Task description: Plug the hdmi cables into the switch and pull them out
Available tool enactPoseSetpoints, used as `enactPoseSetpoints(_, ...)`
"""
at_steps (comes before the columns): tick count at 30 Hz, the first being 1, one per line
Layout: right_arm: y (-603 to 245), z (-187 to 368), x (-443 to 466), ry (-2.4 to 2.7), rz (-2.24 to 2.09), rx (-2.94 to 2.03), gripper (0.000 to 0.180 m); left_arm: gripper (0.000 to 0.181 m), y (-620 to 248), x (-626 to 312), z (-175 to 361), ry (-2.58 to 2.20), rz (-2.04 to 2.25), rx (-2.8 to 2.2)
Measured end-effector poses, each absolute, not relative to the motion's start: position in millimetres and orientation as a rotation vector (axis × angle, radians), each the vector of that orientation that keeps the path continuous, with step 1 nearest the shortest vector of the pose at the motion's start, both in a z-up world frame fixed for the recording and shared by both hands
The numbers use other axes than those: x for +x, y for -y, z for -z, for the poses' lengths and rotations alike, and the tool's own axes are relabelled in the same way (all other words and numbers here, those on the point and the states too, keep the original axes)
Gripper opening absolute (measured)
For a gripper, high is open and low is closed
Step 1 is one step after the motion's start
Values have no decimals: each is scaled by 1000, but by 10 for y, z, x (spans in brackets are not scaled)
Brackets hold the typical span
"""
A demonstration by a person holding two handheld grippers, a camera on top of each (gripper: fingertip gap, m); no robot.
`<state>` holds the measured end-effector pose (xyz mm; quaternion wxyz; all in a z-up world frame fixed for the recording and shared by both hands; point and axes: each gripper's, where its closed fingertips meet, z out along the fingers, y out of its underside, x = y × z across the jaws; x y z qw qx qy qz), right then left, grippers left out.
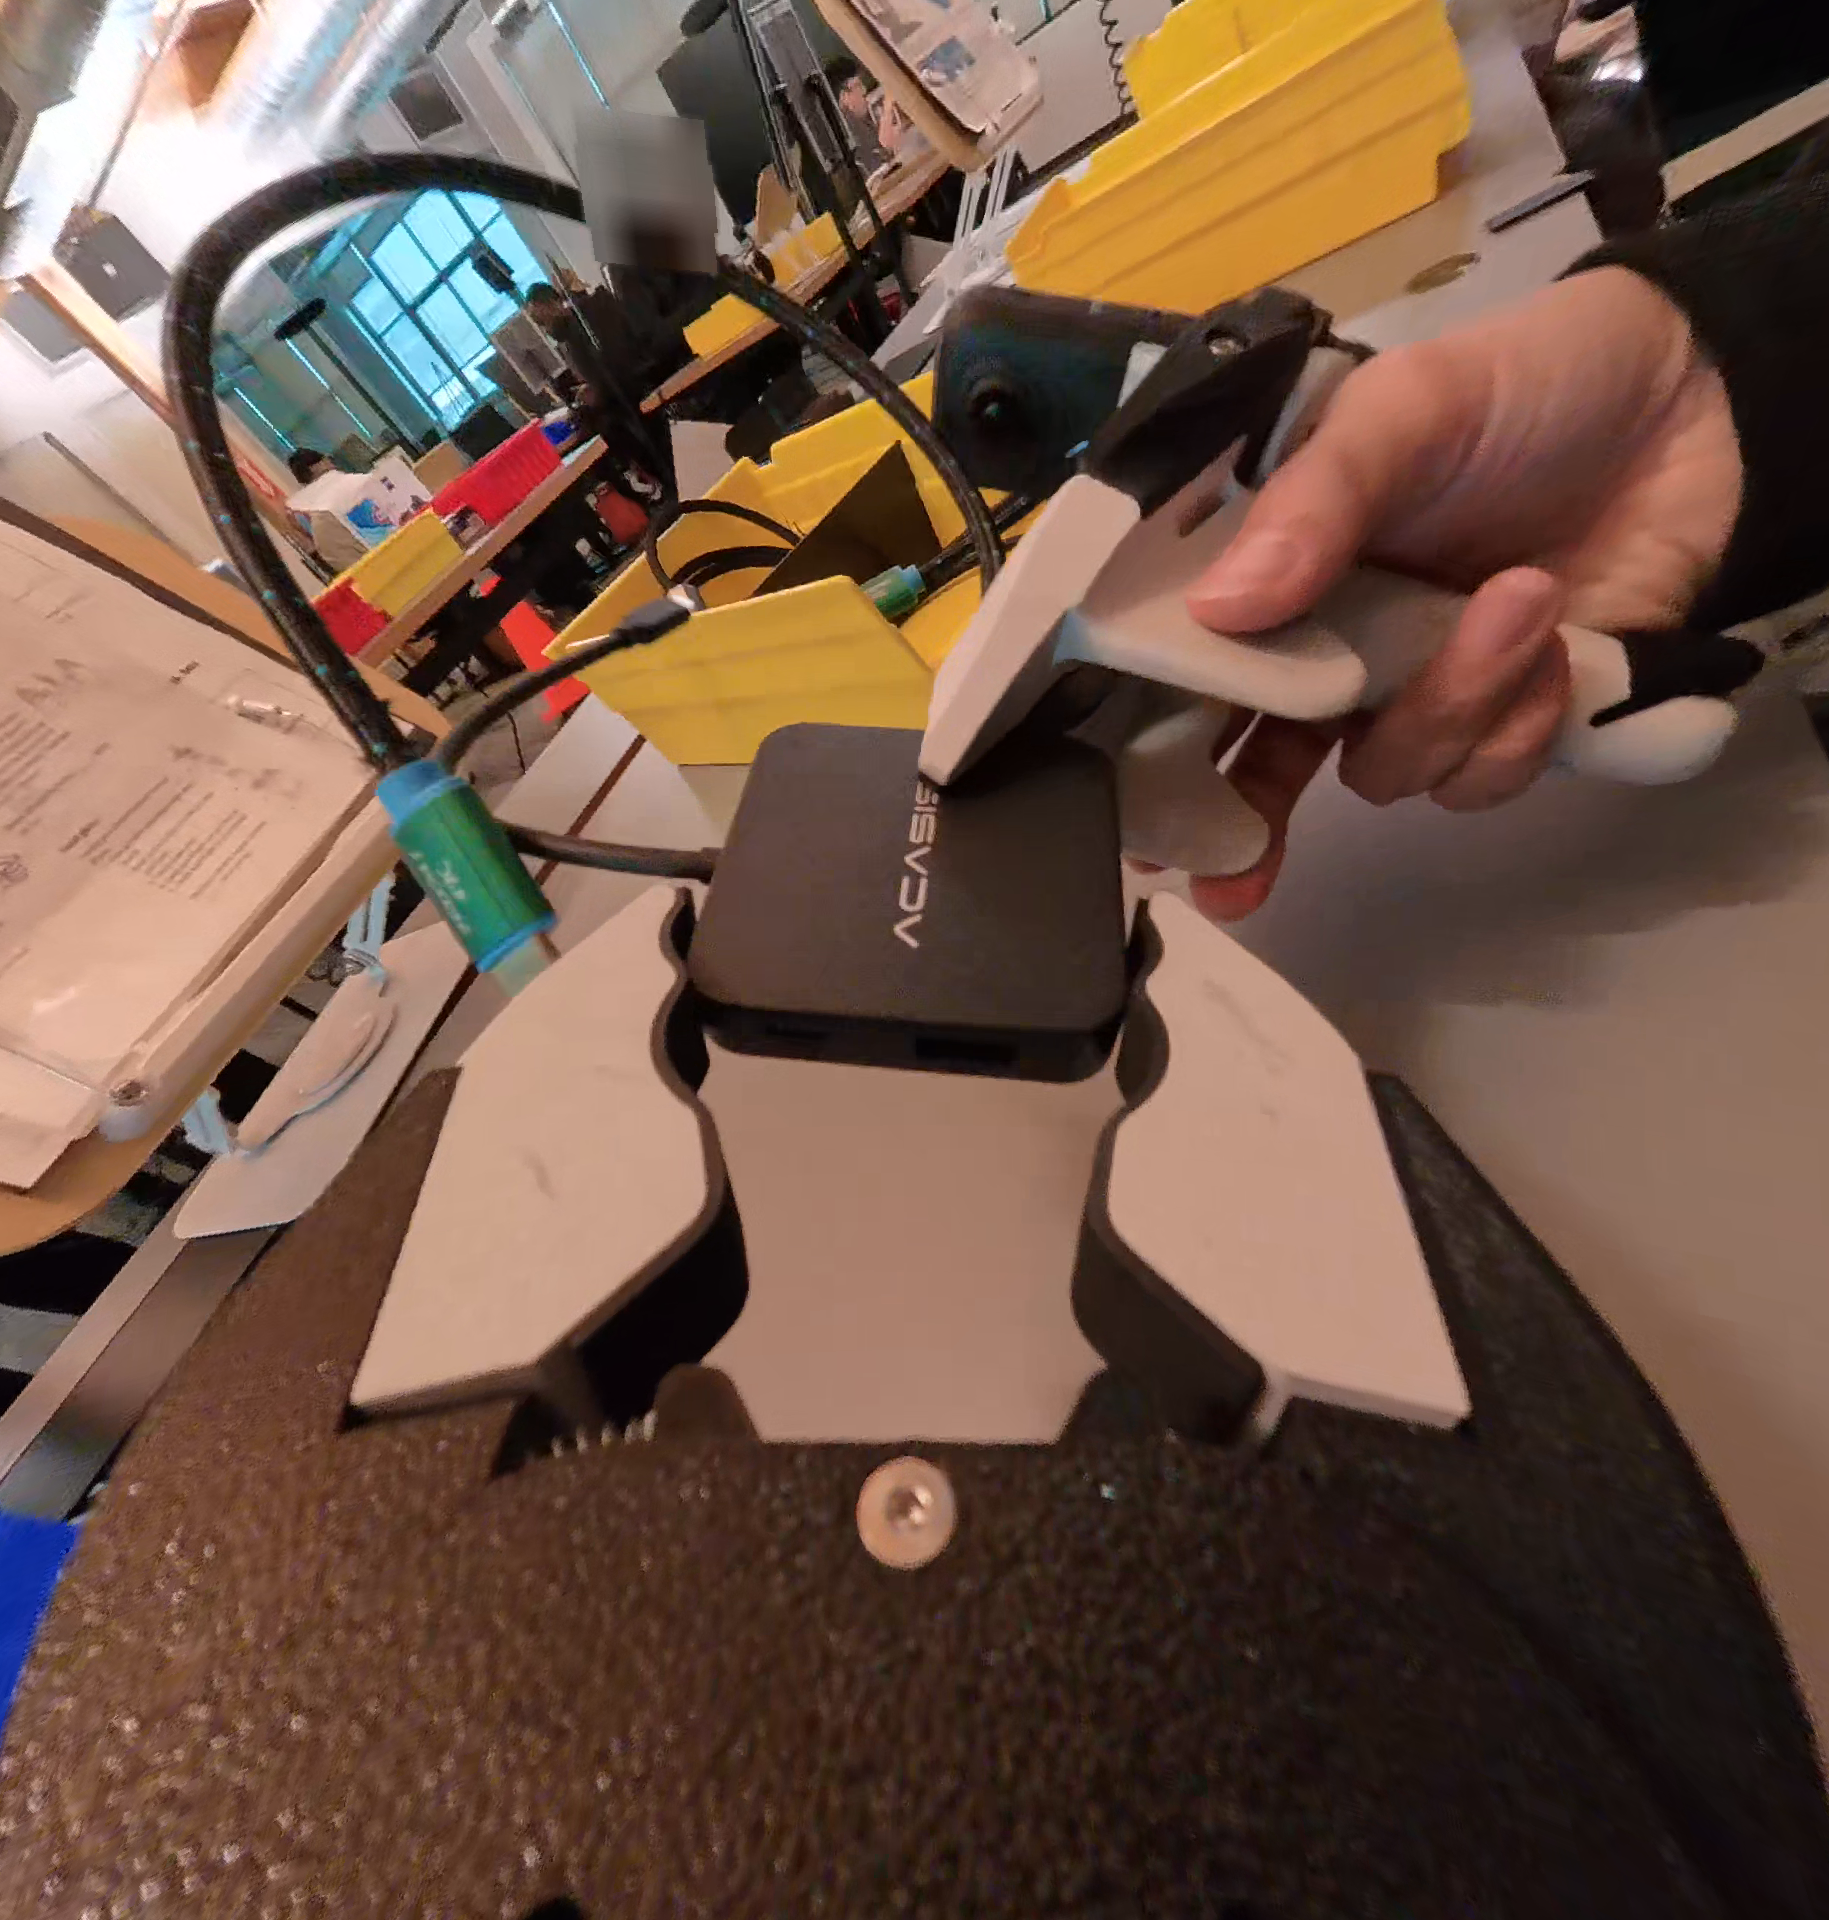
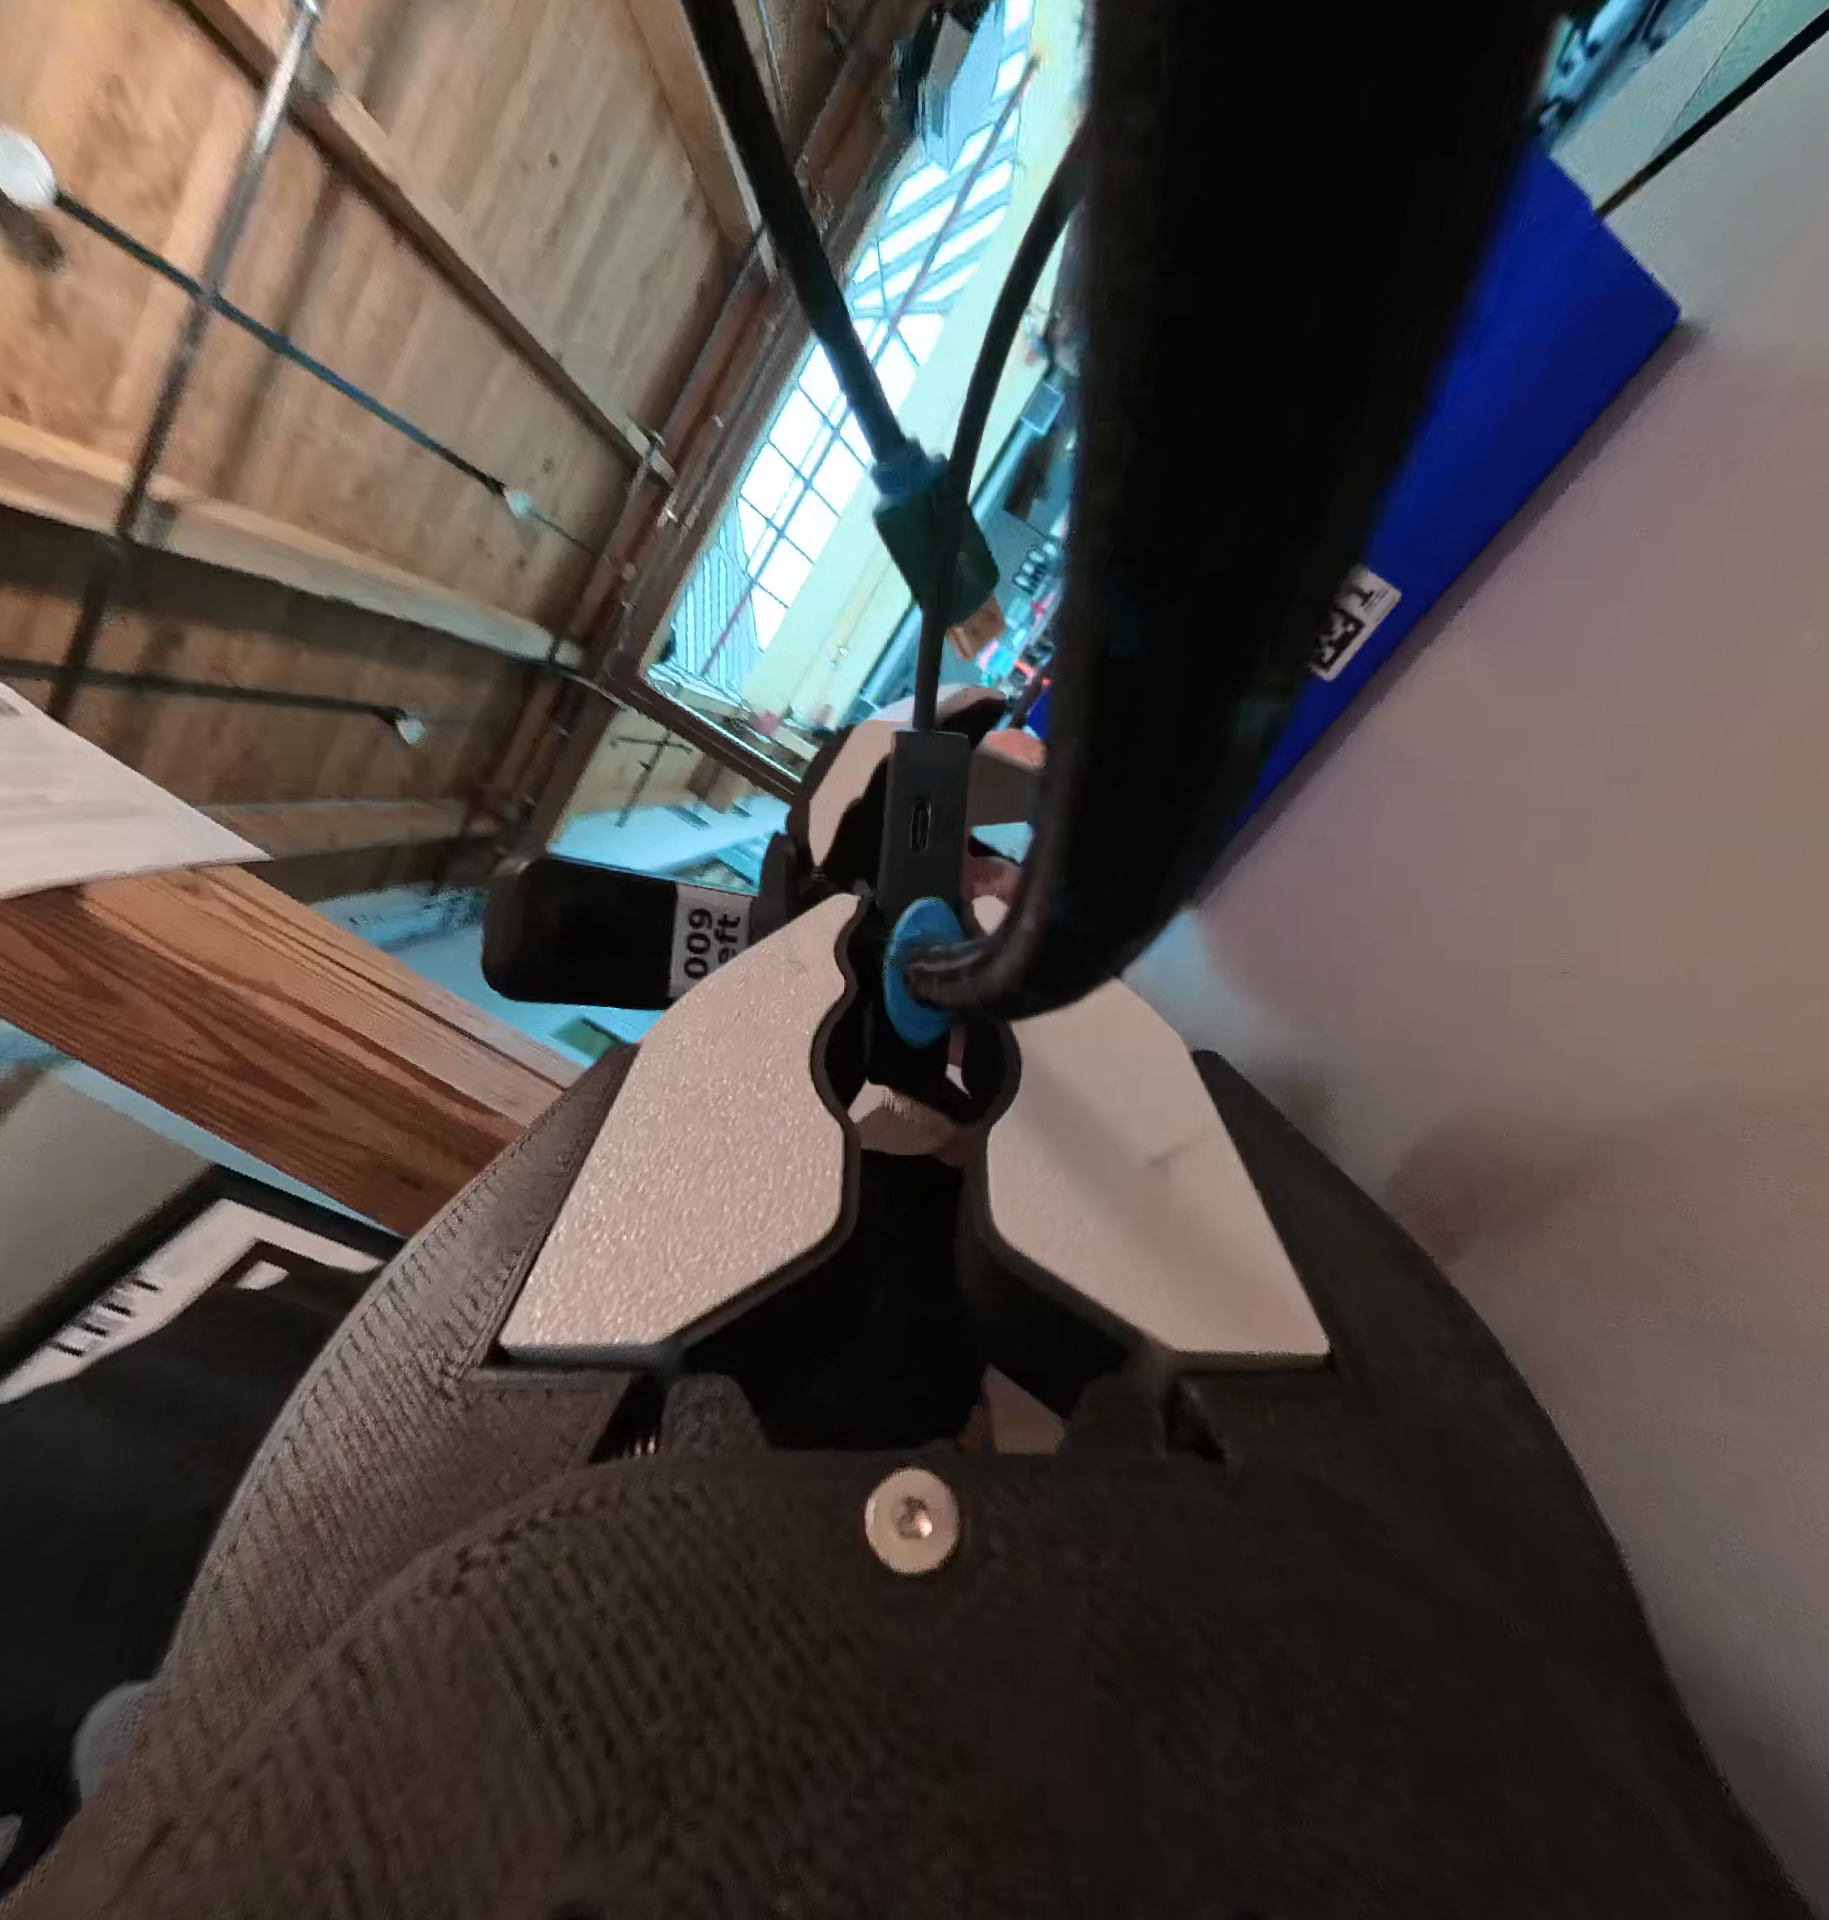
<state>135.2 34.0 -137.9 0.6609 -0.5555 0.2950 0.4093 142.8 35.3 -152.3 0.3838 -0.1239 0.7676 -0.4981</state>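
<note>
A black switch box (image 1: 889,852) lies on the grey table (image 1: 1512,1039). My left gripper (image 1: 910,935) is shut on its near end, one finger on each side. My right gripper (image 1: 1086,748), held by a hand, is at the switch's far edge. In the right wrist view it (image 2: 910,987) is shut on the blue-collared end of an HDMI plug (image 2: 915,982) that points at the switch (image 2: 925,821). Whether the plug sits in a port is hidden. Its braided black cable (image 1: 214,343) loops up and over. The other green plug (image 1: 463,873) hangs free left of the switch.
A thin black lead (image 1: 598,852) leaves the switch's left side. A yellow bin (image 1: 764,665) with another green plug (image 1: 894,597) stands just behind the switch. More yellow bins (image 1: 1253,177) stand farther back. A clipboard with papers (image 1: 110,831) is at the left.
</note>
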Motion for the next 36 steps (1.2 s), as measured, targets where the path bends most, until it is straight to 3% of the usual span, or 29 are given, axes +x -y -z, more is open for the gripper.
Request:
enactPoseSetpoints(30, -307, 1382, 1285, -612, -1041, -1286, 16, 76, -284, 1369, 1538, -1905, 1474, -360)
enactPoseSetpoints(32, -306, 1335, 1302, -569, -985, -1296, 21, 76, -275, 1391, 1507, -1891, 1563, -430)
enactPoseSetpoints(36, -294, 1334, 1195, -341, -690, -1534, 52, 76, -400, 1462, 1458, -1833, 1681, -562)
